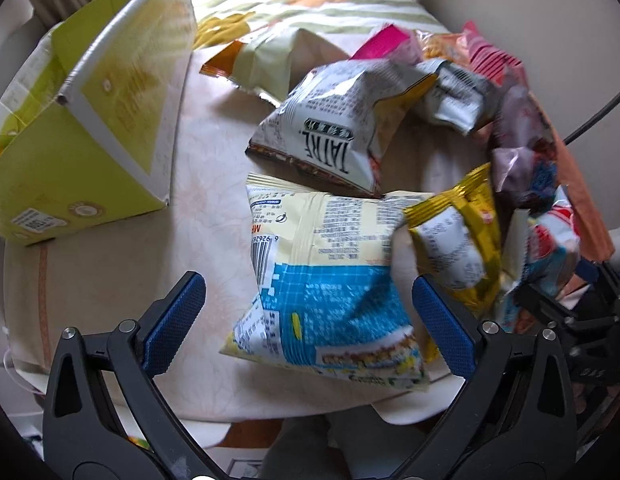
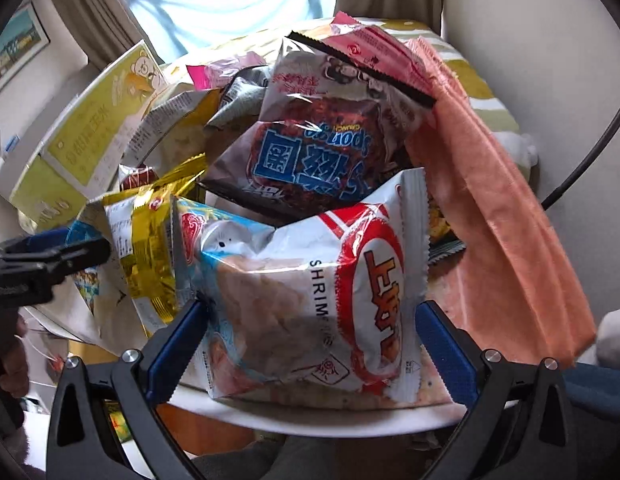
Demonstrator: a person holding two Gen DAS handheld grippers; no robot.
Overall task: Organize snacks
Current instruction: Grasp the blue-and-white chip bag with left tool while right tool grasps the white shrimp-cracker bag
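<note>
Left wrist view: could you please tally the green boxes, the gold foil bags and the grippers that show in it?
Green box: 1
Gold foil bag: 1
Grippers: 2, the left gripper and the right gripper
Total: 4

A pale round table point(image 1: 198, 128) carries scattered snack bags point(image 1: 321, 280) and a green carton point(image 1: 90, 120).

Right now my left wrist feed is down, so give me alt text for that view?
The open left gripper hovers over a blue and pale yellow snack bag lying barcode side up on the cream tablecloth. Beyond it lies a white TATRE bag and, to the right, a heap of mixed packets. An open yellow-green carton stands at far left.
</note>
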